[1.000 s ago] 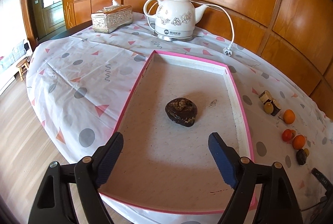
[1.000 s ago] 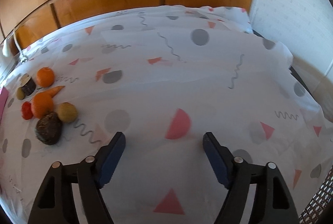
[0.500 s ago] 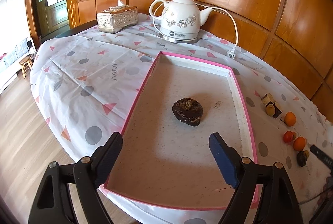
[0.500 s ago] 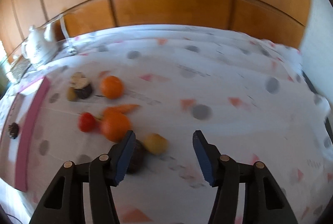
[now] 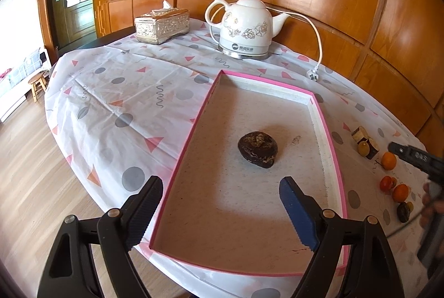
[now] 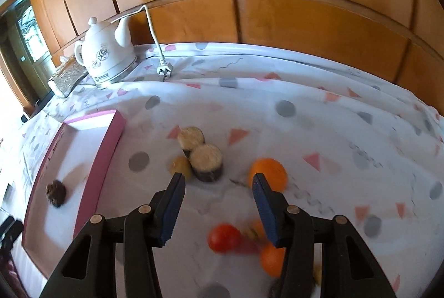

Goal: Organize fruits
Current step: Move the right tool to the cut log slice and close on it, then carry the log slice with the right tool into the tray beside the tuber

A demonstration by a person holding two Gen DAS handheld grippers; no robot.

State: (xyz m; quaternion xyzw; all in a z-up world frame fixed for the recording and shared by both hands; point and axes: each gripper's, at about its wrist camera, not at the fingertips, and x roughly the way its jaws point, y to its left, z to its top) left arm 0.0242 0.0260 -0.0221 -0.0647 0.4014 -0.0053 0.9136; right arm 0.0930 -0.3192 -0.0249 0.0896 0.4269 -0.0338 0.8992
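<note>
Wood-panelled wall behind kettle (image 5: 245,27), logo unreadable; left gripper (image 5: 222,210) wide, right gripper (image 6: 219,208) narrowing, empty.

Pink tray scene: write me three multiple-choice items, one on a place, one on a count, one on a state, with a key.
1. Where does the white kettle stand?
A. in the tray
B. on the tablecloth beyond the tray's far end
C. on the floor

2. How many items lie in the pink tray?
A. none
B. one
C. three

3. How is the kettle's plug?
A. lying loose on the cloth
B. in a wall socket
C. inside the tray

Key: 1 B, the kettle stands past the tray's far rim beside the tissue box. 2 B, only the dark brown fruit lies there. 3 A, the plug rests on the tablecloth, prongs bare.
</note>
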